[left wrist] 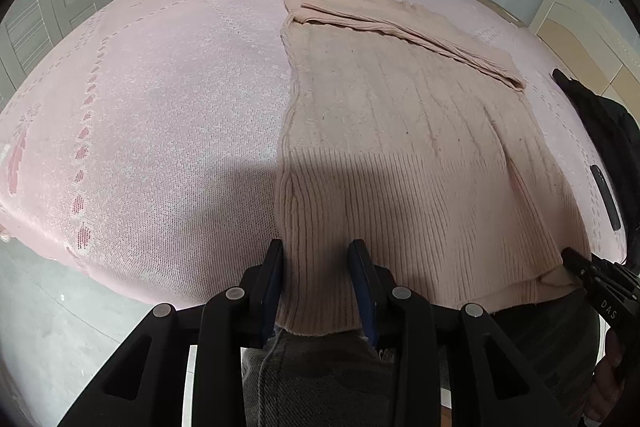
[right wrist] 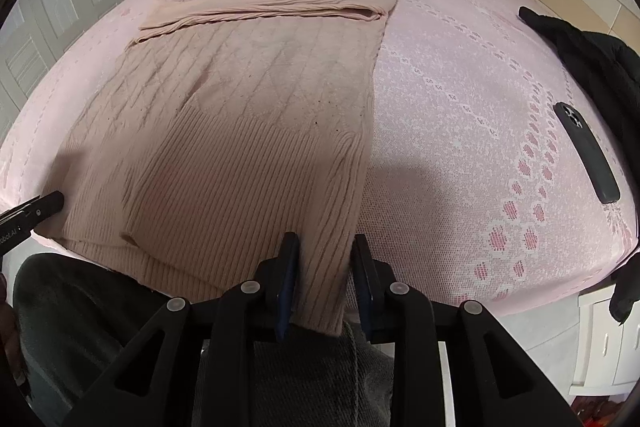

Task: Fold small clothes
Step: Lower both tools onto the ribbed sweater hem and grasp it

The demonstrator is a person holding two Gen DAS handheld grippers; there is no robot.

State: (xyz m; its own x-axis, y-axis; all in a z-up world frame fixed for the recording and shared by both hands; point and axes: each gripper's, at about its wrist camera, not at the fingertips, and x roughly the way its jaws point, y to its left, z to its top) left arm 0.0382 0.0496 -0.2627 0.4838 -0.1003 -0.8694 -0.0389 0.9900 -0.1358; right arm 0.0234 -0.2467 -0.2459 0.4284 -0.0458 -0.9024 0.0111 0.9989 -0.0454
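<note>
Halfway, by the look of it: sleeves folded in, hem pinched at both corners, the lengthwise fold not yet made.

One pale pink cable-knit ribbed sweater (left wrist: 400, 131) lies flat on the pink lace-patterned bed cover (left wrist: 160, 107), its sleeves laid across the chest near the collar and its hem hanging at the near bed edge. Two grippers work it: the left gripper (left wrist: 316, 255) pinches the hem's left corner between its blue pads, and the right gripper (right wrist: 326, 247) pinches the right corner likewise, knit bunched between each pair of jaws. I judge that carrying the hem up toward the collar remains. Beside it lie one dark phone (right wrist: 586, 151) and one black garment (right wrist: 580, 47), both well apart from the sweater.
</note>
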